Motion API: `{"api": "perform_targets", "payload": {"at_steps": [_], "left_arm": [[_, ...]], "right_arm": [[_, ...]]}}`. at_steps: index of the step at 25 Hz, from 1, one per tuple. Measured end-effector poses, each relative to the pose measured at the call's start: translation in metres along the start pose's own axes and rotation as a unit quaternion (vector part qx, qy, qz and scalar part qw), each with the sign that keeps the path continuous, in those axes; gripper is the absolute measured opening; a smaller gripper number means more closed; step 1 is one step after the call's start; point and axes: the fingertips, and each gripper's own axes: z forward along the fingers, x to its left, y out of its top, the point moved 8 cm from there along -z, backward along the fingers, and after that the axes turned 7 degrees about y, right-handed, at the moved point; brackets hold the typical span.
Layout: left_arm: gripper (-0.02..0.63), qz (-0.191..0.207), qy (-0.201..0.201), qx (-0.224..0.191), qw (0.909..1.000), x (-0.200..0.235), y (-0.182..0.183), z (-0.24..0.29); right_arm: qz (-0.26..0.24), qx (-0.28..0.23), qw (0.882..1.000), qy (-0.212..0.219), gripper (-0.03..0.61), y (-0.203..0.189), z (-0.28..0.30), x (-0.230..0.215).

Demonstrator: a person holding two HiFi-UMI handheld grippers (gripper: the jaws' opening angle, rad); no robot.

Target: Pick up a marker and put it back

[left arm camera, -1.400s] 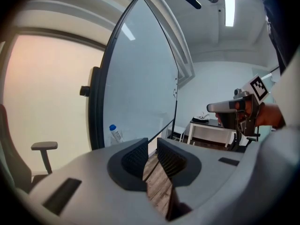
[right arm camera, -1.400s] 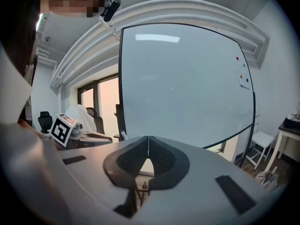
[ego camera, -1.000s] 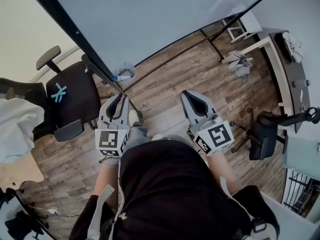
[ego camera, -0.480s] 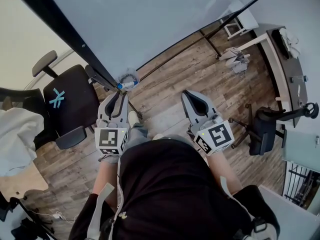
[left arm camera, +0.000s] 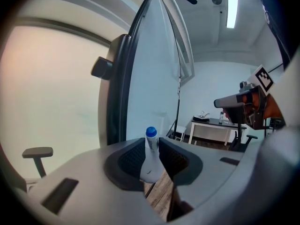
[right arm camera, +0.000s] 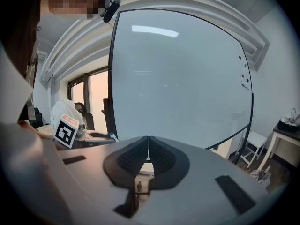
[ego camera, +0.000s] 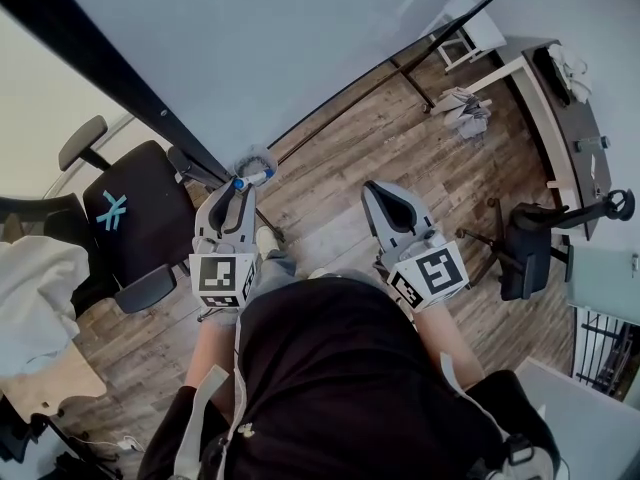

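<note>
Jaws of the left gripper (left arm camera: pixel 152 150) are closed on a marker (left arm camera: pixel 150 154), one ribbed pad pressing each side of its white body. The marker stands upright between them, and its blue cap rises clear above the jaw tips. In the head view the left gripper (ego camera: pixel 237 194) points forward and slightly right. The marker (ego camera: pixel 254 177) shows just past its tips, held off the wooden floor (ego camera: pixel 345 163) and close to the lower edge of the whiteboard (ego camera: pixel 280 38), near the dark left post of its frame. A pale rounded object sits just beyond the marker at that edge, and I cannot tell what it is. The left gripper view shows the whiteboard (left arm camera: pixel 152 74) edge-on and directly ahead of the cap. Jaws of the right gripper (right arm camera: pixel 148 149) are pressed together along their full length with nothing between them. In the head view the right gripper (ego camera: pixel 386 196) is held level with the left one, well apart from it and out over the floor. Its own view faces the broad white face of the whiteboard (right arm camera: pixel 180 78), which carries a few small coloured marks near its right edge. The marker cube of the left gripper is visible at the lower left of that view. A black office chair (ego camera: pixel 135 208) with a teal mark on its seat stands to the left of the left gripper, and a white garment (ego camera: pixel 35 283) lies beside it. A second dark chair (ego camera: pixel 525 258) stands at the right.
</note>
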Motion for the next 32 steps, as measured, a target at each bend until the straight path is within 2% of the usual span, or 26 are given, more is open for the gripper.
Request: {"api": "perform_targets", "payload": {"at_steps": [18, 32], "left_arm": [[0.074, 0.028, -0.034, -0.015, 0.9989, -0.006, 0.021, 0.009], [0.074, 0.069, -0.022, -0.036, 0.9968, -0.026, 0.060, 0.000]], "right_arm": [[0.015, -0.016, 0.999, -0.042, 0.015, -0.002, -0.021, -0.001], [0.024, -0.045, 0.997, -0.051, 0.015, 0.004, -0.051, -0.011]]}}
